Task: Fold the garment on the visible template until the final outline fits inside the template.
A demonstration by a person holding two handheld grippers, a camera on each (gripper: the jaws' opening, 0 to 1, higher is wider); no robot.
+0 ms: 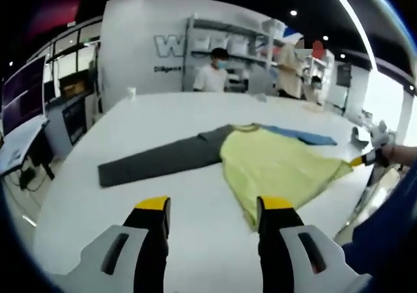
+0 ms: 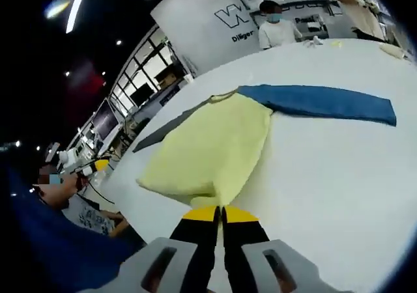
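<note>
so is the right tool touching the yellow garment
Touching: in the right gripper view, the right tool has its jaws shut on the hem of the yellow fabric garment.

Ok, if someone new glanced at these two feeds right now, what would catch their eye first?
Probably the pale yellow garment spread on the white table, with a grey sleeve stretched to one side and a blue sleeve to the other. Next, the right hand-held gripper, jaws closed on the garment's near edge, and the left hand-held gripper open over bare table beside it. People stand at shelves behind.
</note>
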